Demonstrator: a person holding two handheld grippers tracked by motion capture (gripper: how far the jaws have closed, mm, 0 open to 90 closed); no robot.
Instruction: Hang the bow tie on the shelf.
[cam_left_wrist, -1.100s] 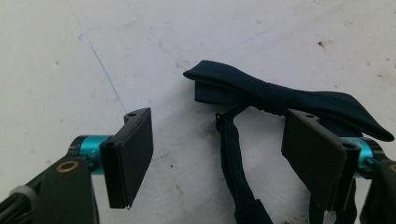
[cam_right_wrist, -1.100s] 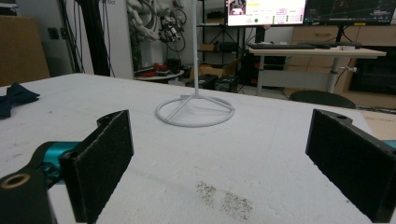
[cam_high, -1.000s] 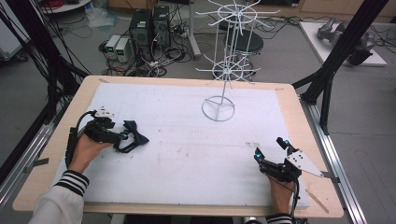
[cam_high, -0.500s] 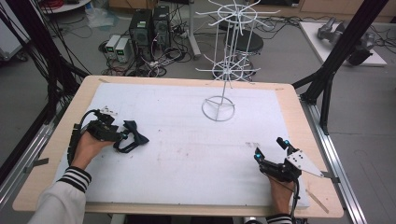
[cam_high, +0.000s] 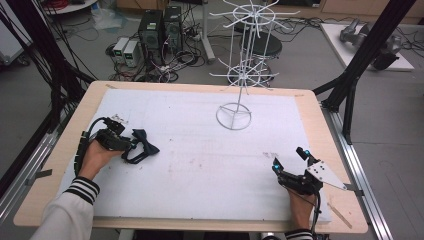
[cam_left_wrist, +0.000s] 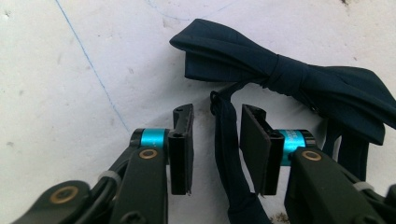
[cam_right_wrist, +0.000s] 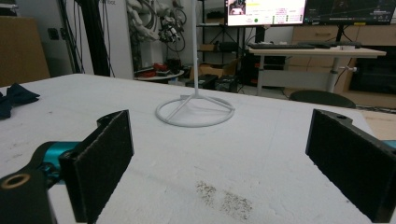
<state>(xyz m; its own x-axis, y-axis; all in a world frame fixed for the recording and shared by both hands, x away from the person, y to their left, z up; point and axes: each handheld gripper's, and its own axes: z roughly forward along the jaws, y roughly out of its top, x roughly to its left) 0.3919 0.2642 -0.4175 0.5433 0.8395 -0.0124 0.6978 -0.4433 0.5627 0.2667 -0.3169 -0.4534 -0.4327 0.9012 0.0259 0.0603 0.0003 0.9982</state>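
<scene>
Only the white wire rack (cam_high: 239, 80) interrupts the open table (cam_high: 210, 165).

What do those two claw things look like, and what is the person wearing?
Each gripper, left gripper and right gripper, is black with flat black jaws, teal rings and brass-coloured screws. A black cable trails from the left; a grey three-cornered plate tops the right. The sleeve has black-and-white stripes.

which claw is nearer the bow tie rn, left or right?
Left. The left claw is right at the bow tie; its jaws, which have just been closing, straddle the strap. The right claw rests open near the opposite edge of the table, well apart from it.
</scene>
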